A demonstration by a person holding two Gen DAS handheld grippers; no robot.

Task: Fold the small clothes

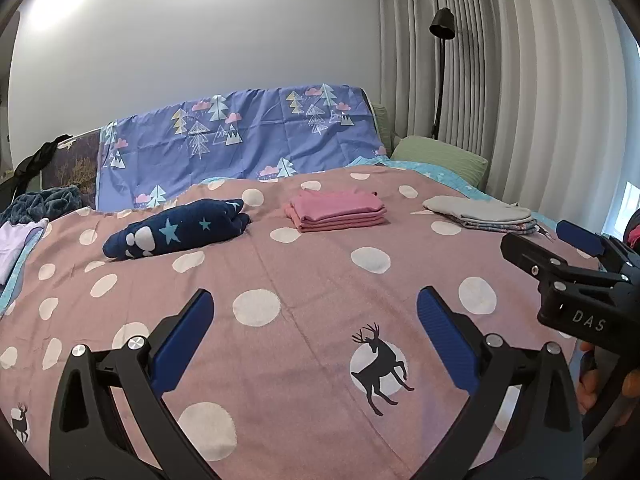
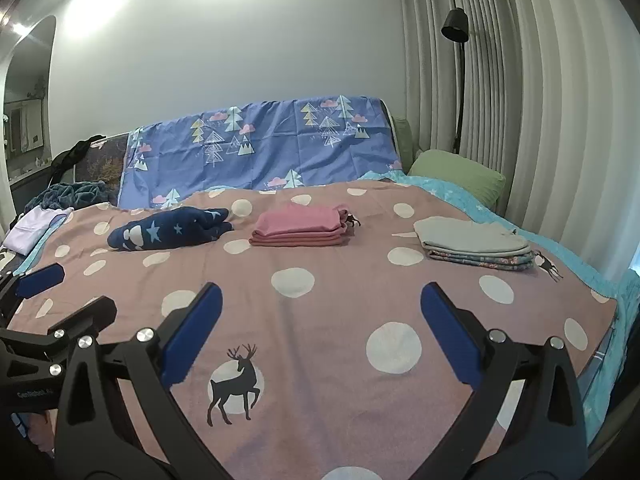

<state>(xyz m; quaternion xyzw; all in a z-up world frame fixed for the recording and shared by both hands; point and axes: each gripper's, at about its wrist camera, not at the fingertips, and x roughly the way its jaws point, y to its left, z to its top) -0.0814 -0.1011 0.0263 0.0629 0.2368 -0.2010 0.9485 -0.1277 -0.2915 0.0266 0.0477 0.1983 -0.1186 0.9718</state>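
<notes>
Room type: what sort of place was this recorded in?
Most likely a bedroom. A bed with a dotted pink cover fills the view, a green pillow lies at its far corner, and a floor lamp stands by long curtains. Folded clothes lie on the bed.

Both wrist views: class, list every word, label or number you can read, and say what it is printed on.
"DAS": white letters on the black body of the right gripper, left wrist view.
"GenRobot", trailing letters blurred: small white print on the black body of the left gripper, right wrist view.
Nothing else bears text.

Matt cotton bedspread (image 1: 304,280), ribbed blue rubbery fingers (image 1: 444,340)
</notes>
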